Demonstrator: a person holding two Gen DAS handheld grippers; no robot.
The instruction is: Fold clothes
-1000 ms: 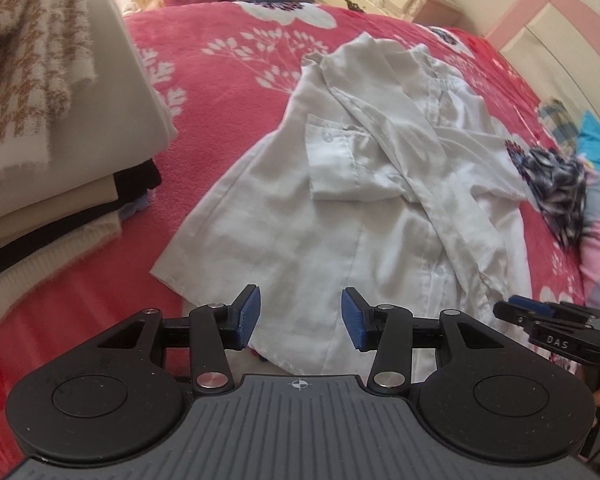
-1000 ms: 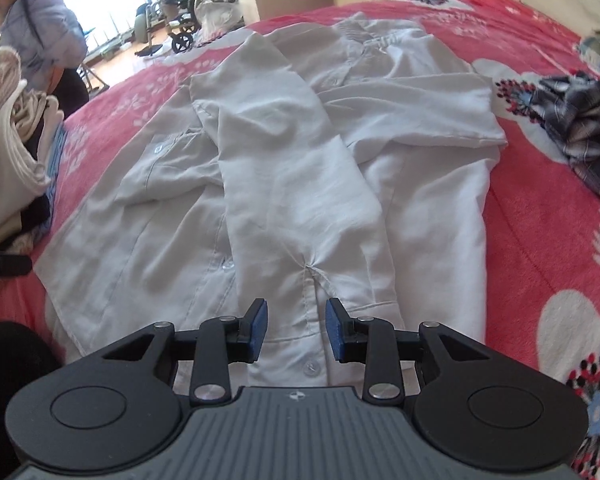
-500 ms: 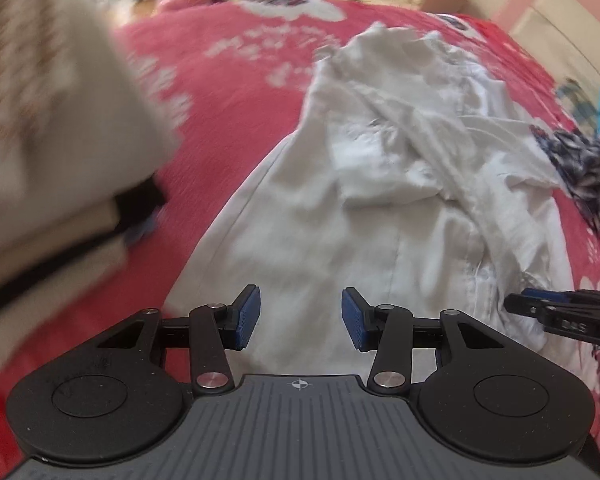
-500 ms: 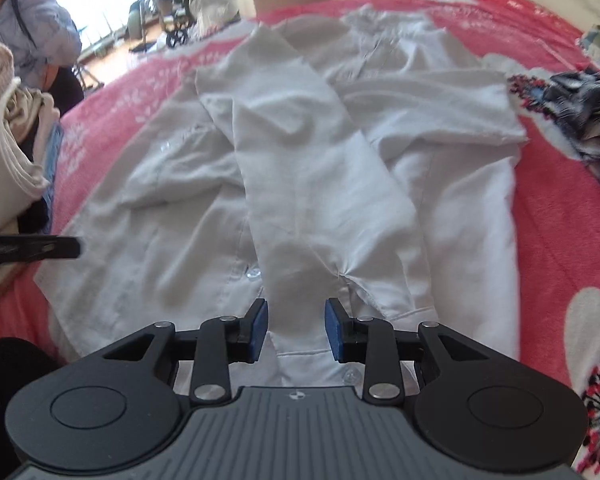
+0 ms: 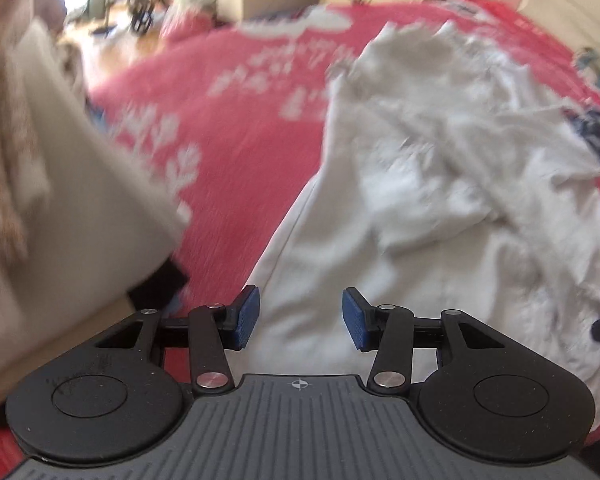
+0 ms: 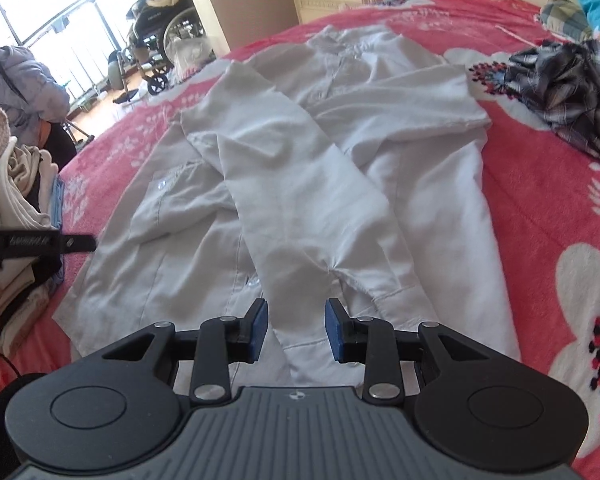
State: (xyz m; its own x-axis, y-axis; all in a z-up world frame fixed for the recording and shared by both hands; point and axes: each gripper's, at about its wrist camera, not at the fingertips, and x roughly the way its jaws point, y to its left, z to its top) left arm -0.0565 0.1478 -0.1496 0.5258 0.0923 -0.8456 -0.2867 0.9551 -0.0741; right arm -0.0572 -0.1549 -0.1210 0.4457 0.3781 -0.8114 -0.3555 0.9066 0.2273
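Hovering tools [image 6: 295,330] (both open) over shirt [image 6: 300,184].

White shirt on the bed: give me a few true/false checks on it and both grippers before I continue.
1. The white shirt lies on a red floral bedspread. True.
2. The right gripper is clamped on a sleeve. False: its jaws are open, nothing pinched.
3. A dark plaid garment lies beside the shirt. True.
4. The left gripper holds the folded pile. False: it is open over the shirt hem.
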